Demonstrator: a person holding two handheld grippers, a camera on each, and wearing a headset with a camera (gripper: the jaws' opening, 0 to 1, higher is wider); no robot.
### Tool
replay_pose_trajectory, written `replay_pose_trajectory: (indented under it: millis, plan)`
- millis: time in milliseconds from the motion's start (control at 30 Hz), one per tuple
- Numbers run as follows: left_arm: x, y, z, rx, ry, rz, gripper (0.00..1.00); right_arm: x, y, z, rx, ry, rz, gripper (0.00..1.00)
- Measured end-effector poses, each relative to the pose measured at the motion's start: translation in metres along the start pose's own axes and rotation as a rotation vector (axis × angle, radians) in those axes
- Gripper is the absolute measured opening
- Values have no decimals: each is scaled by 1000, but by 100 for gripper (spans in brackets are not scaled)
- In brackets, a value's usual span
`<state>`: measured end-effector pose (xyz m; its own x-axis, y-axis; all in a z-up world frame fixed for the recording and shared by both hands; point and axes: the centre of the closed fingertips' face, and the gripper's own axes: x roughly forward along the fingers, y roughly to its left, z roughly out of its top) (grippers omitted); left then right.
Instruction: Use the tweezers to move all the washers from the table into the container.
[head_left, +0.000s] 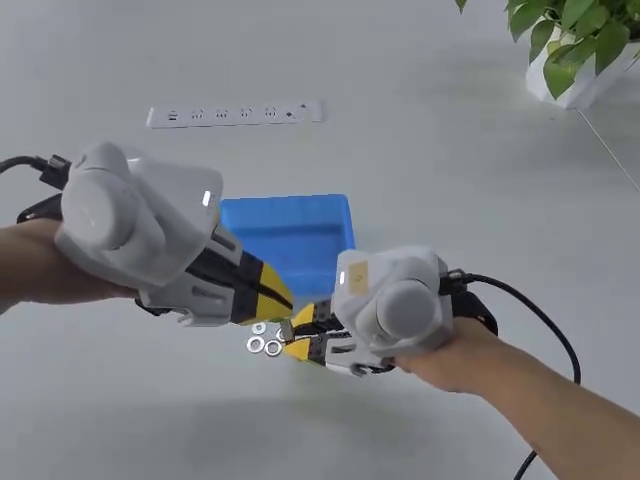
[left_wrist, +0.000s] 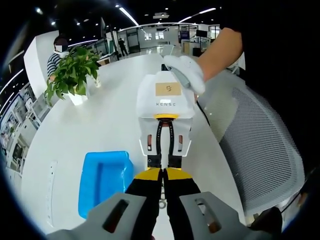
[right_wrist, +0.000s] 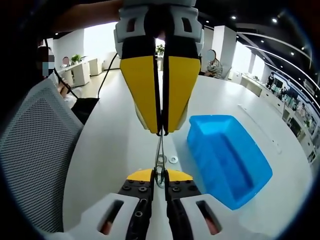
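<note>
**Head view.** The left gripper (head_left: 285, 300) and right gripper (head_left: 298, 335) are held tip to tip, low over the table (head_left: 420, 150). A small cluster of washers (head_left: 265, 343) lies on the table directly under the meeting point. The blue container (head_left: 290, 235) sits just behind them, with no washers visible inside.

**Left gripper view.** The left gripper (left_wrist: 163, 175) has its jaws drawn together, leaving only a thin slit. The right gripper (left_wrist: 164, 162) faces it head-on. The container (left_wrist: 102, 182) is to one side.

**Right gripper view.**
- The right gripper (right_wrist: 160, 176) is closed on the lower end of the tweezers (right_wrist: 159, 150).
- The left gripper (right_wrist: 161, 131) is closed, apparently on the upper end of the tweezers.
- Two washers (right_wrist: 173, 159) lie just beyond the jaws, and the container (right_wrist: 227, 160) is beside them.

**Handling note (judgement).**
- The step in hand looks like settling the grip on the tweezers before the first pick.
- Give one gripper a firm, square hold mid-shank, so that closing its jaws also closes the tweezer points. Release the other only once that hold is sure.
- Bring the points down at a shallow angle over a single washer's rim.
- Squeeze gently, since a flat ring may skid or flick away.
</note>
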<state>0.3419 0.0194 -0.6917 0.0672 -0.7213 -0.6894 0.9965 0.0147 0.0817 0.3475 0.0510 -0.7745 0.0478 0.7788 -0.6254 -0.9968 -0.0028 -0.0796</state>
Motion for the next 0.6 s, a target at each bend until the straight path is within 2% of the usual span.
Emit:
replay_pose_trajectory:
  millis: [367,600]
  plan:
    - [0,-2,-5,-8,30,-1,6,-2,2,0,-4,-1,6,9]
    - [-1,-2,-7,-18,37,5,15,-6,2,2,-2,-6,0,9]
